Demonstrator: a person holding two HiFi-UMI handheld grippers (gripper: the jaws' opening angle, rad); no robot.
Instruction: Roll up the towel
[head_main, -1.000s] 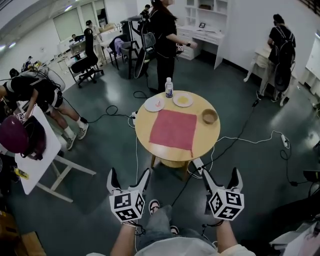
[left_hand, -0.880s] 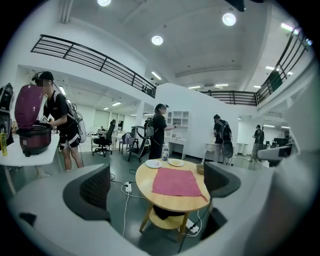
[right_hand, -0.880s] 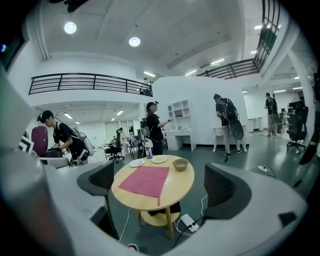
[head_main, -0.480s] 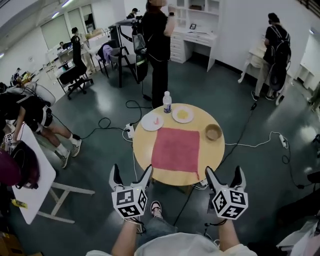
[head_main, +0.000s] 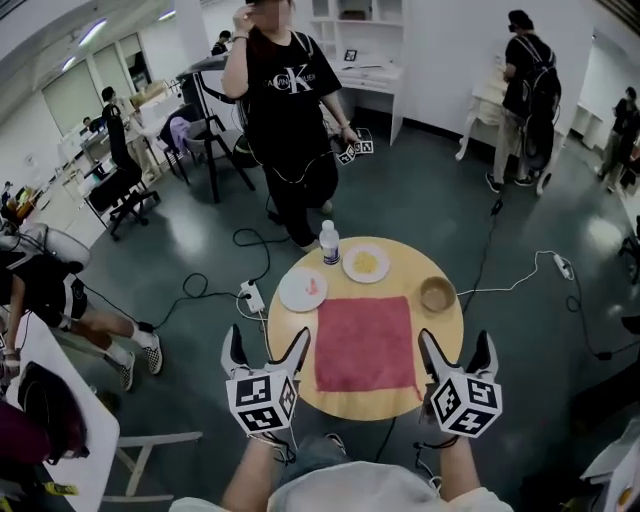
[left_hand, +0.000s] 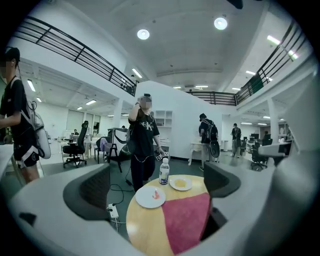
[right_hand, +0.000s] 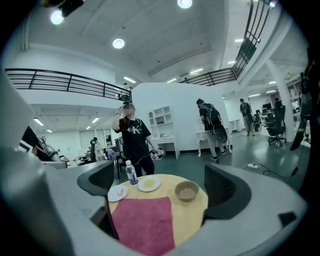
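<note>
A pink-red towel (head_main: 365, 342) lies flat and unrolled on the round wooden table (head_main: 445, 328); it also shows as the towel (left_hand: 186, 222) in the left gripper view and the towel (right_hand: 144, 223) in the right gripper view. My left gripper (head_main: 266, 347) is open, held over the table's near left edge, apart from the towel. My right gripper (head_main: 457, 350) is open too, at the table's near right edge, with nothing between its jaws.
On the far half of the table stand a water bottle (head_main: 330, 243), a white plate (head_main: 303, 289) with a red bit, a plate with yellow food (head_main: 366, 263) and a wooden bowl (head_main: 438, 294). A person in a black shirt (head_main: 285, 110) stands just behind the table. Cables (head_main: 520, 282) lie on the floor.
The table and towel have come much closer and now lie right in front of both grippers. The person in black has turned to face the table.
</note>
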